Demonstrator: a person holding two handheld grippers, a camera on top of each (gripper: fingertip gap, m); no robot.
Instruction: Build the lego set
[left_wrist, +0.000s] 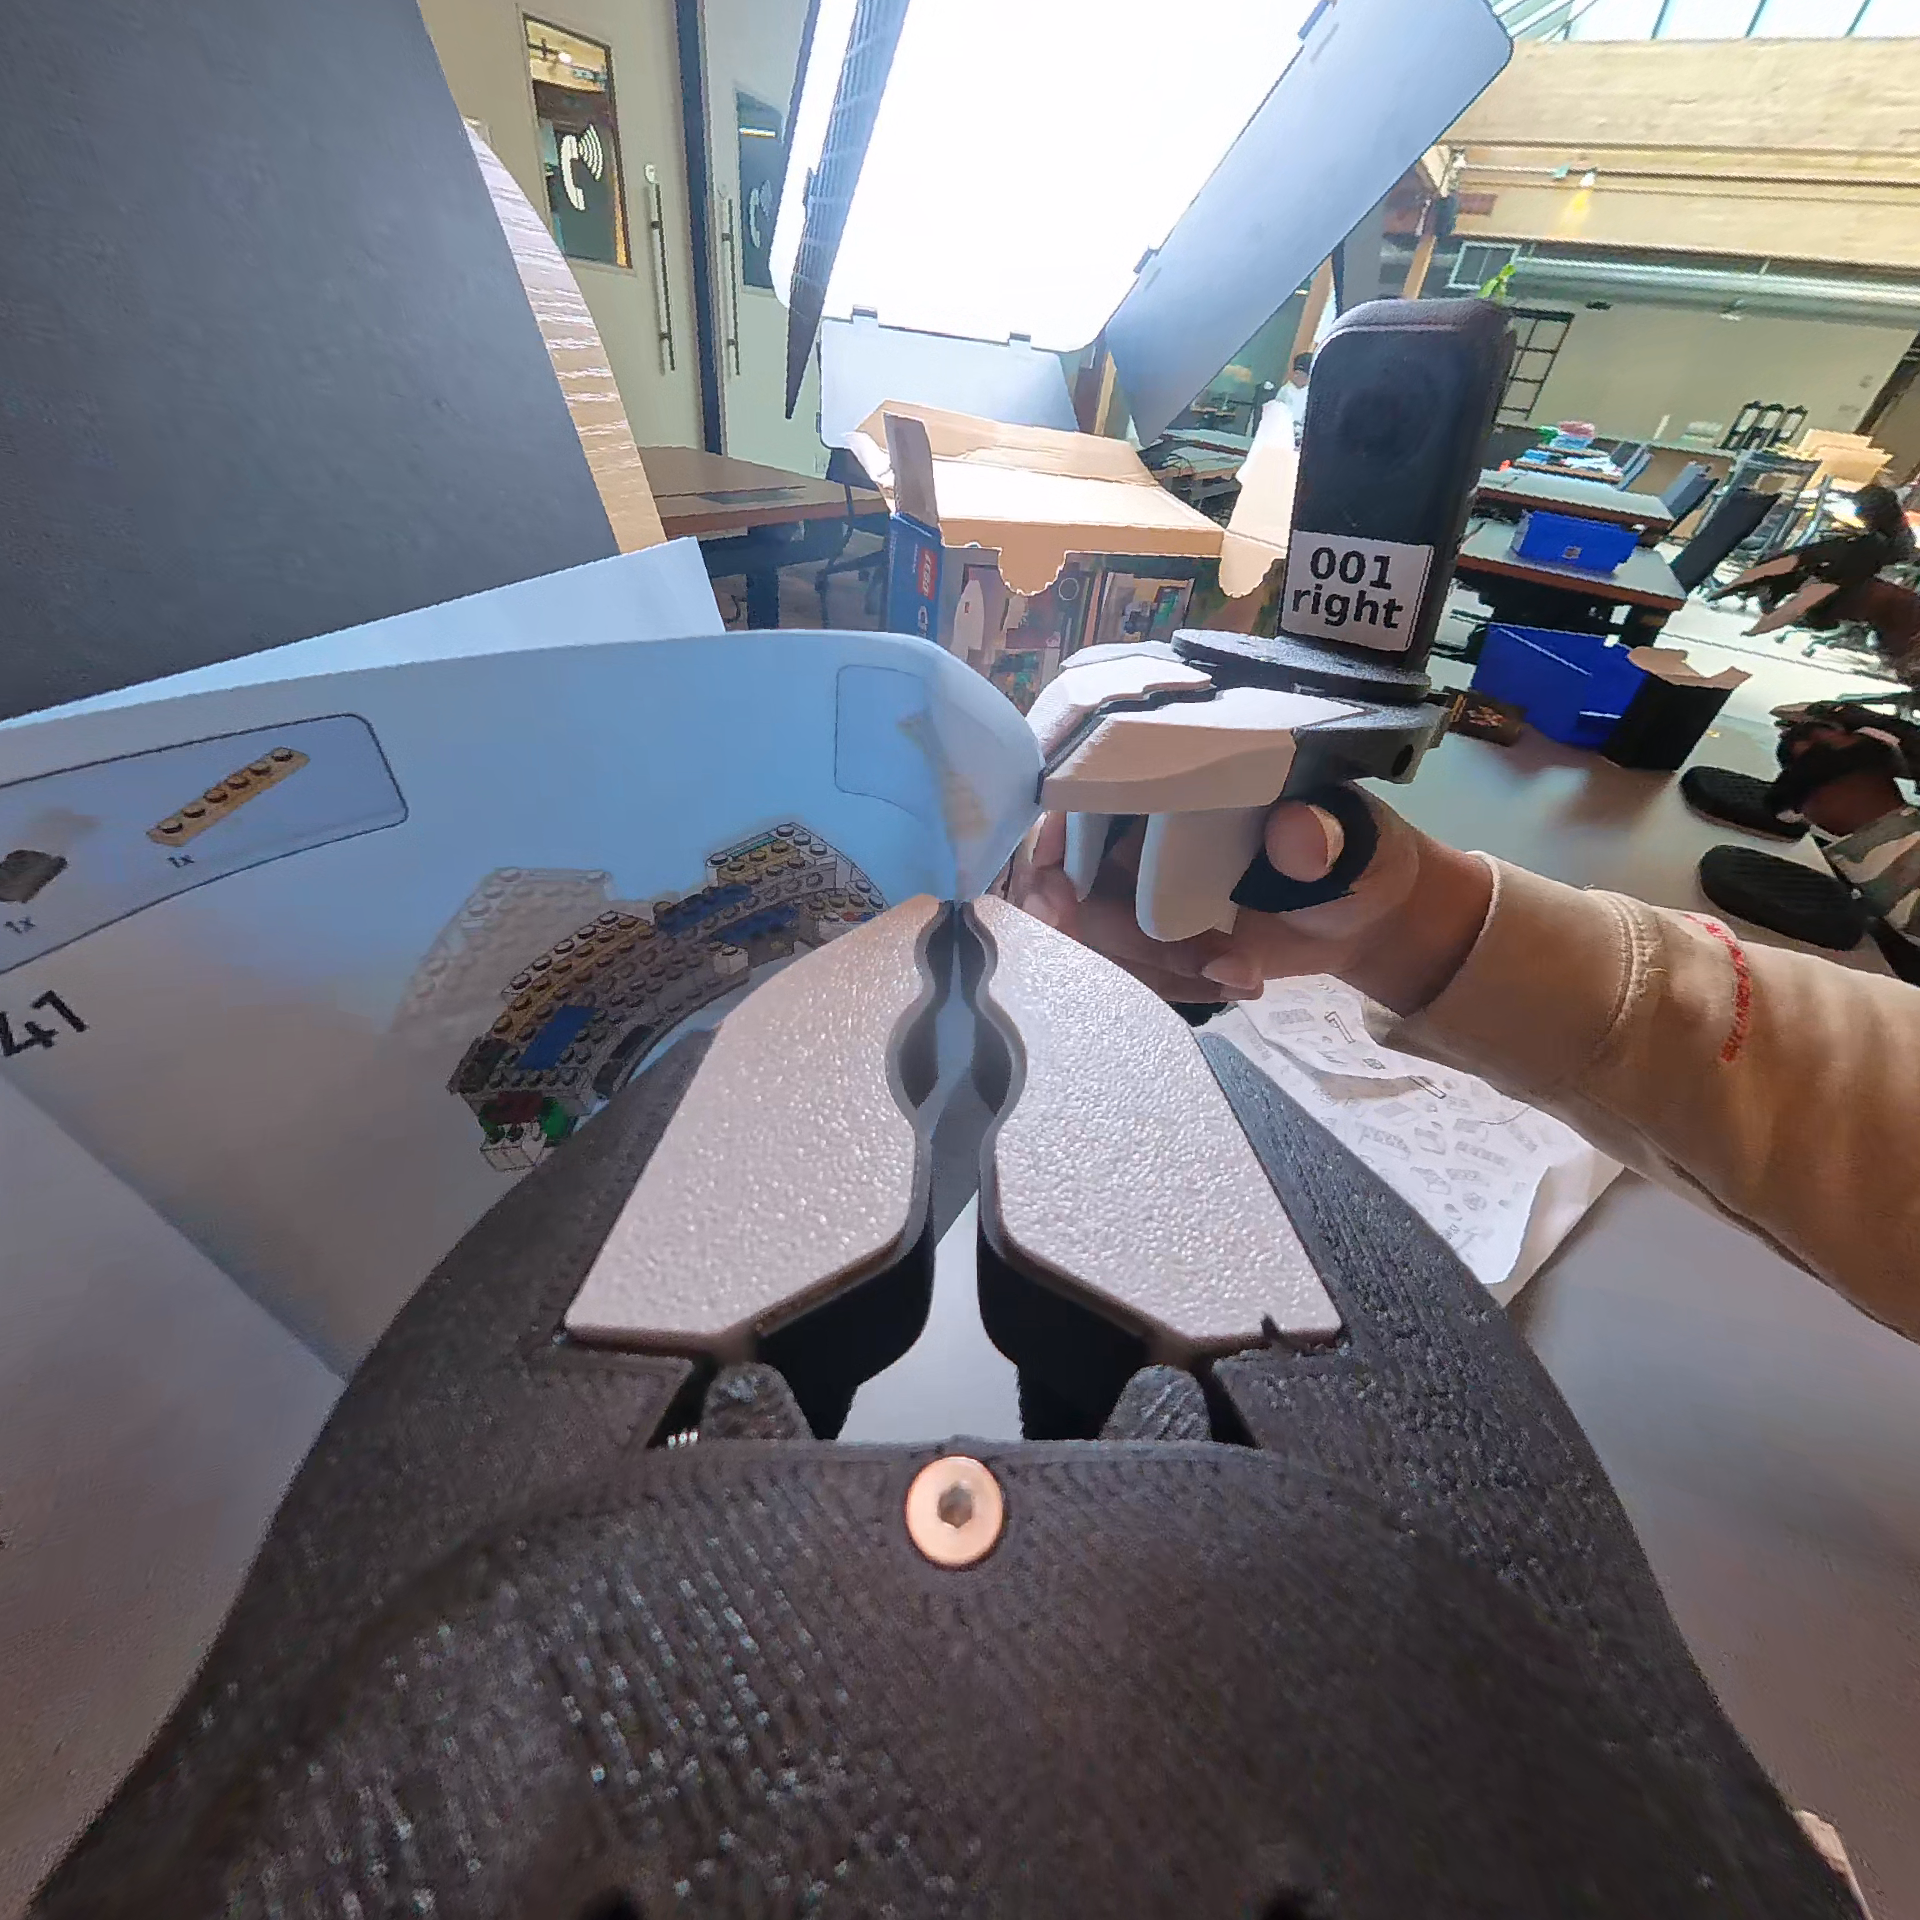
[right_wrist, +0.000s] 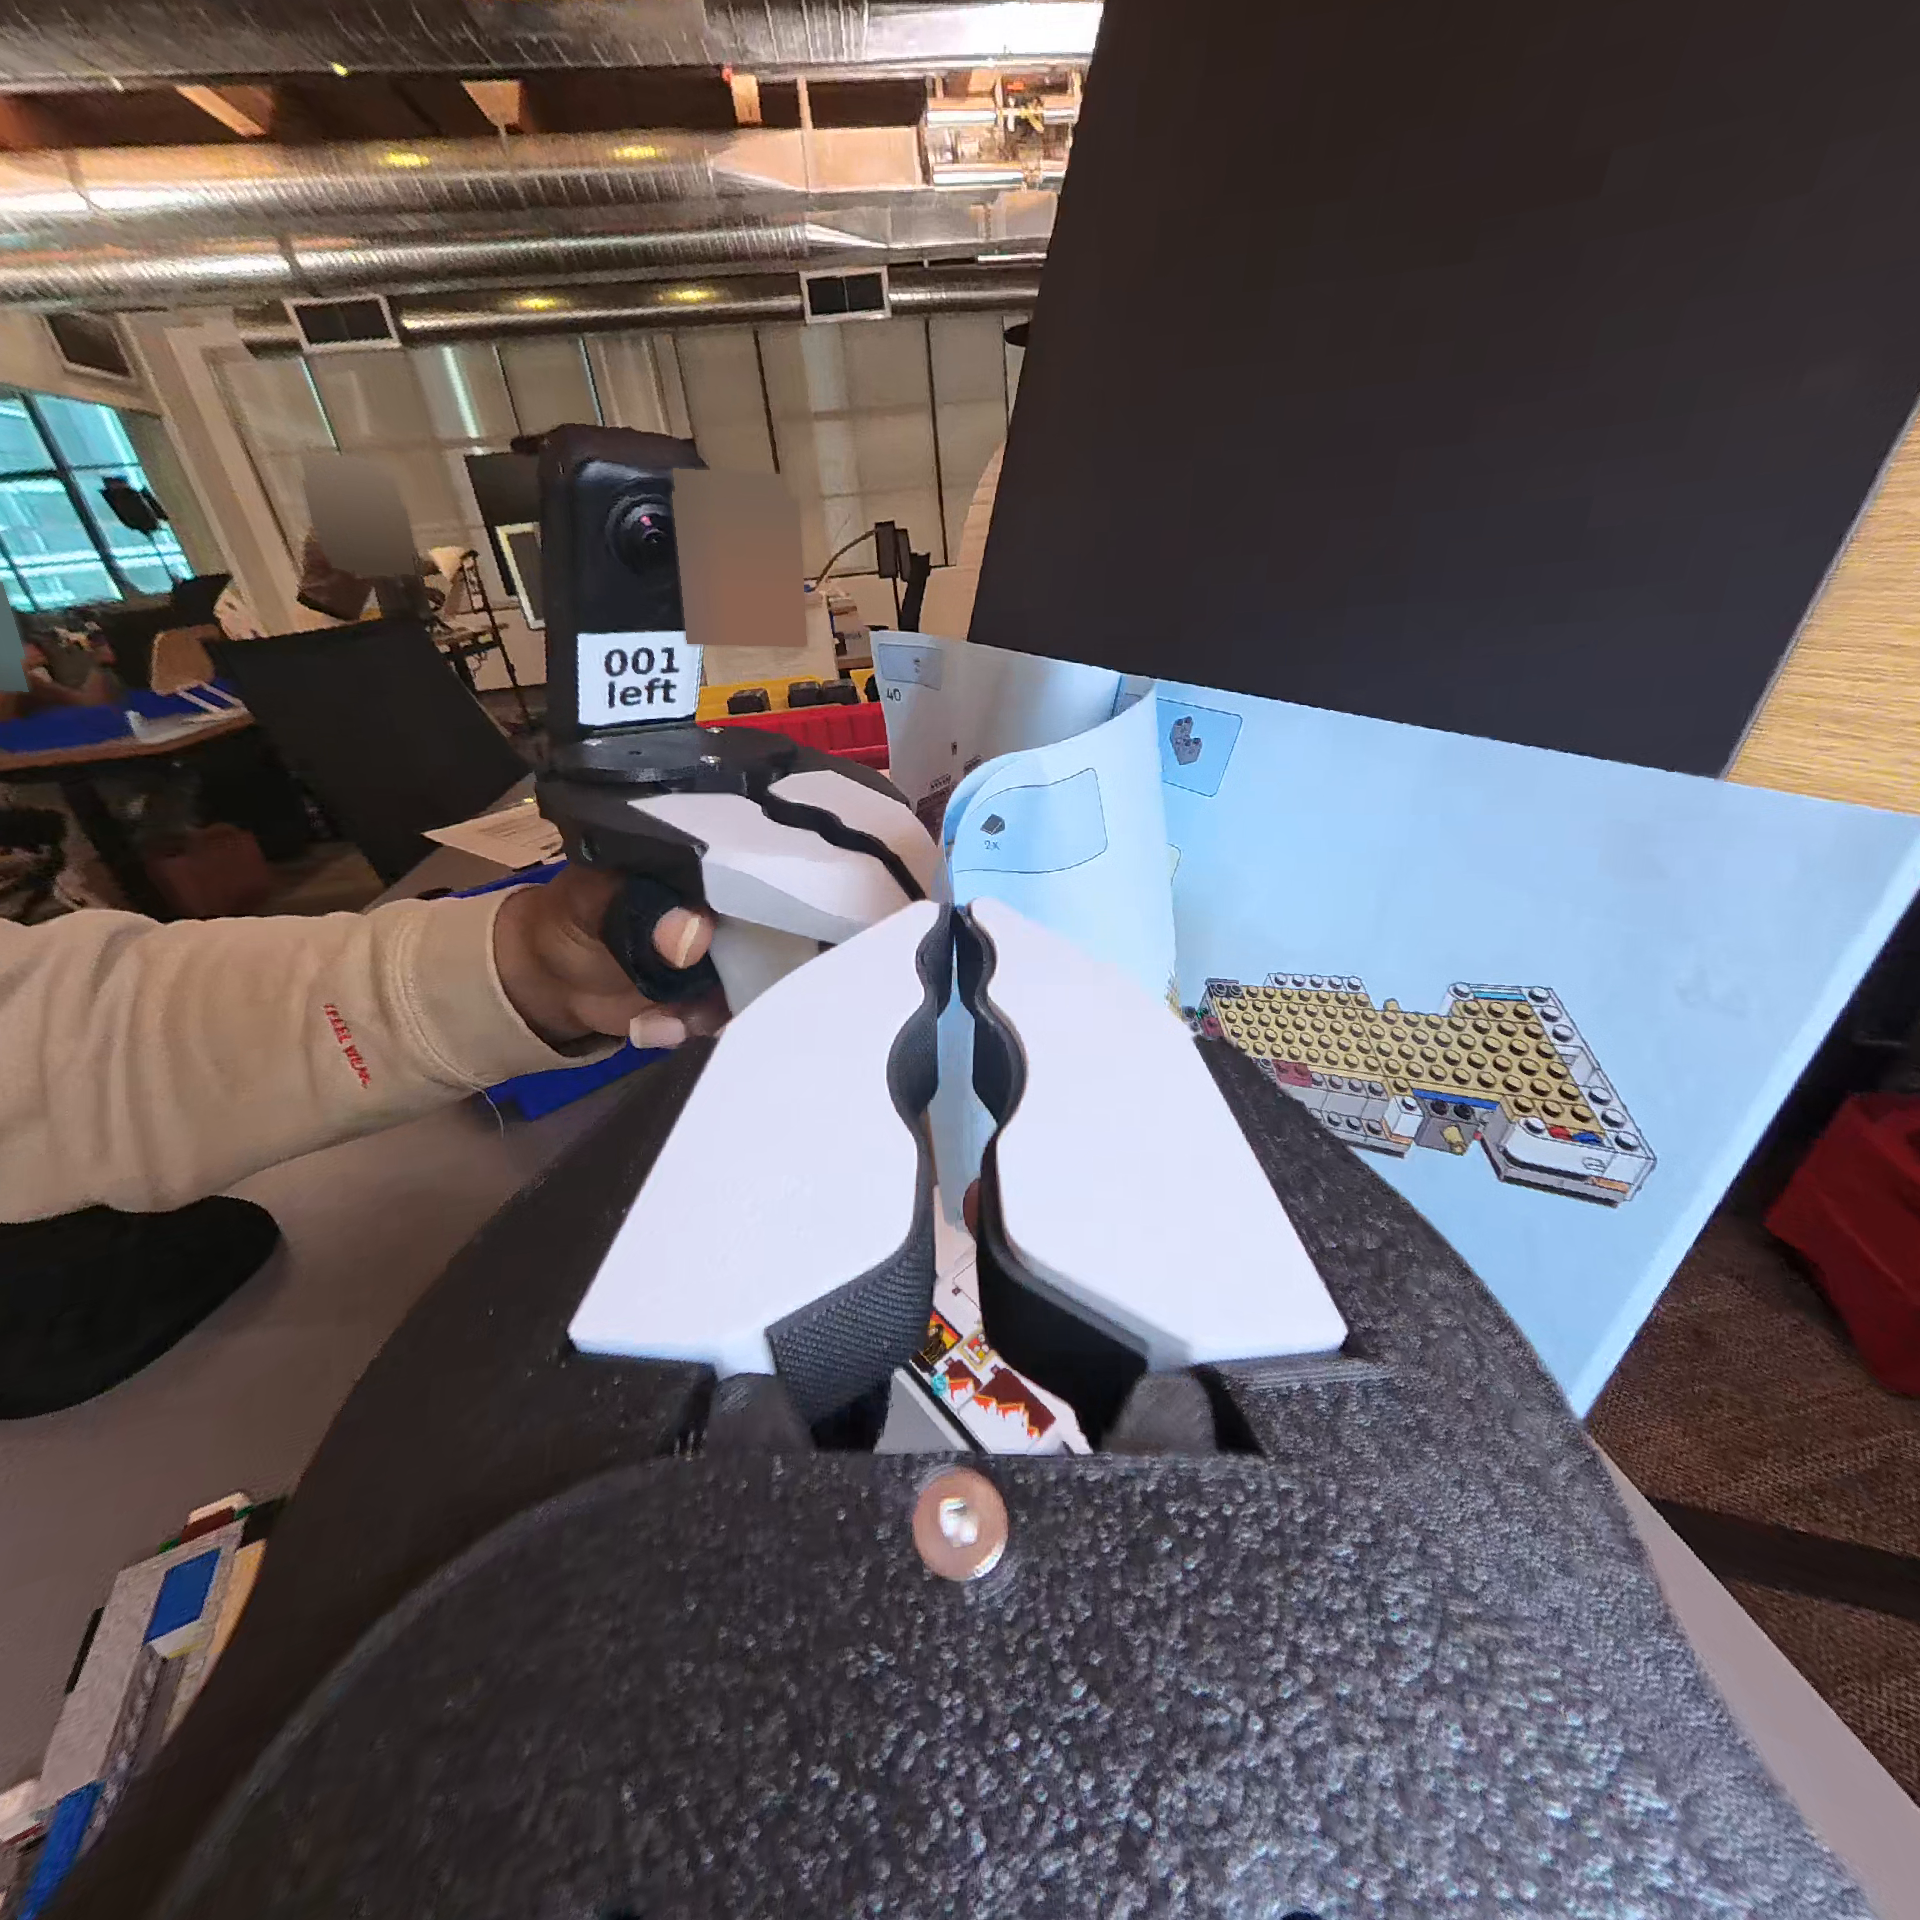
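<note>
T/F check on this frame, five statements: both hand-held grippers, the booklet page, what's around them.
1. The left hand-held gripper is shut on the light blue booklet page. True.
2. The right hand-held gripper hangs wide open, away from any paper. False: its fingers are closed on the curled edge of that same page.
3. The page lies flat. False: it curls up between the two grippers.
4. The open booklet shows drawings of a brick model. True.
5. The person's sleeve is dark blue. False: it is cream with small red stitching.
</note>
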